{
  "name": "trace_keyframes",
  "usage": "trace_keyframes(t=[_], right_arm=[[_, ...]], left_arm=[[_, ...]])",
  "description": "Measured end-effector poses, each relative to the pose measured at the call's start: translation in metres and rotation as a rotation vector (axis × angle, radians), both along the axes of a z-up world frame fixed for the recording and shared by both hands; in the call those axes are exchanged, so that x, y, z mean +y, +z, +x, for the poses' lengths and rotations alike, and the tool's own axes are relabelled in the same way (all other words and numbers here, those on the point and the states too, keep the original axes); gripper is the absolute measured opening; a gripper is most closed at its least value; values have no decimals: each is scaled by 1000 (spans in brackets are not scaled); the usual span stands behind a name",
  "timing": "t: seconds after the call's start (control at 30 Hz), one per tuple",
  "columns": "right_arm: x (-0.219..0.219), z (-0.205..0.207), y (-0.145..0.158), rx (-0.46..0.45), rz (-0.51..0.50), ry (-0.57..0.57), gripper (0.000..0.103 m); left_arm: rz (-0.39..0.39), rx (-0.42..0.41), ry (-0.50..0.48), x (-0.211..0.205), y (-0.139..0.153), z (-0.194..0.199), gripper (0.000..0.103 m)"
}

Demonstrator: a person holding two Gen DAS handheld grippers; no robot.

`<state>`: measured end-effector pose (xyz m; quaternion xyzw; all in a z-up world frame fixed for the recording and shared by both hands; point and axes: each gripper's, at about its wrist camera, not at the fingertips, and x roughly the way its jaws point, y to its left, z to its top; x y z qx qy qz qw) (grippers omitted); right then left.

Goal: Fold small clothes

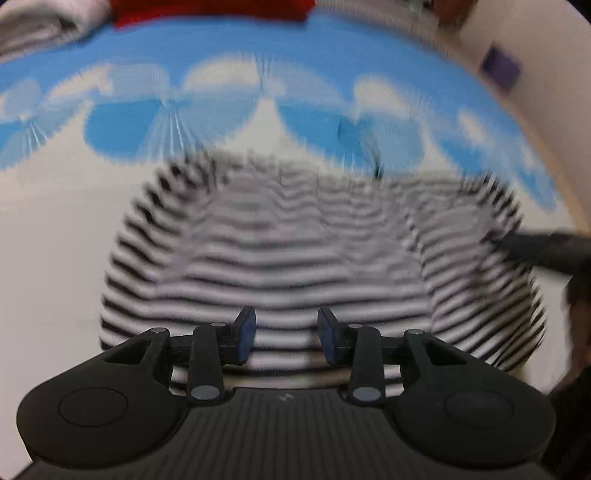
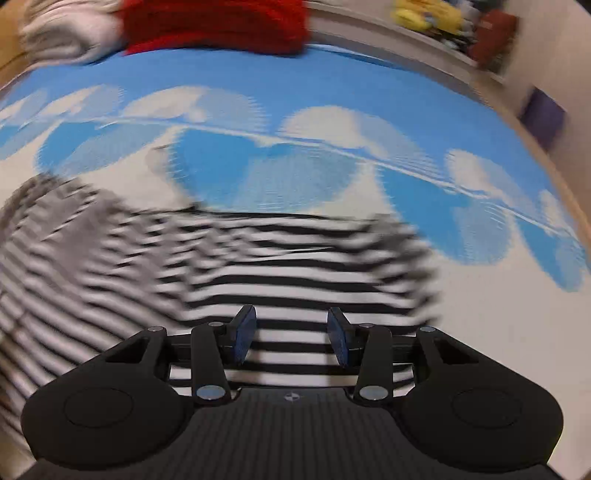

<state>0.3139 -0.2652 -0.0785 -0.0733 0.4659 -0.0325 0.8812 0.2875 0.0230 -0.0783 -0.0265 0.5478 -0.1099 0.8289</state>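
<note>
A black-and-white striped garment (image 1: 295, 251) lies on a blue and white cloud-print sheet (image 1: 258, 48). Both views are blurred by motion. My left gripper (image 1: 286, 334) is open and empty, its blue pads (image 1: 246, 332) above the near edge of the garment. In the right wrist view the same garment (image 2: 288, 266) spreads to the left. My right gripper (image 2: 291, 338) is open and empty above the garment's near right part. A dark shape (image 1: 546, 251) at the right edge of the left wrist view touches the garment's right side; I cannot tell what it is.
A red folded cloth (image 2: 218, 26) and a pale grey cloth (image 2: 62, 29) lie at the far edge of the sheet (image 2: 332, 77). A shelf with yellow and dark things (image 2: 443, 18) runs at the back right. A purple square (image 2: 543, 118) sits on the right wall.
</note>
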Motion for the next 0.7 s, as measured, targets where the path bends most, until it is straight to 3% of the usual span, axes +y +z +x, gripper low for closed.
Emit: trace_keyframes(t=[0.07,0.17,0.47,0.57,0.63,0.7], right_arm=[[-23,5,-14,54,-22,-68,44],[-44,4,-45,145,-26,-100,45],[-52,-19,-15,4,8,-102,46],[-63,-29,-5,-6,46,-109,47],[-68,-34,-11,40,51,-110,48],[-72,-38,-30,156,21,-101,51]], left_arm=[[77,93,22,-5,-21,8,41],[89,107,65,-8,-26,14,41],[75,53,106,-4,-13,20,42],[75,44,114,-2,-10,21,42],[72,38,121,0,-10,21,42],[72,33,126,1,-9,20,42]])
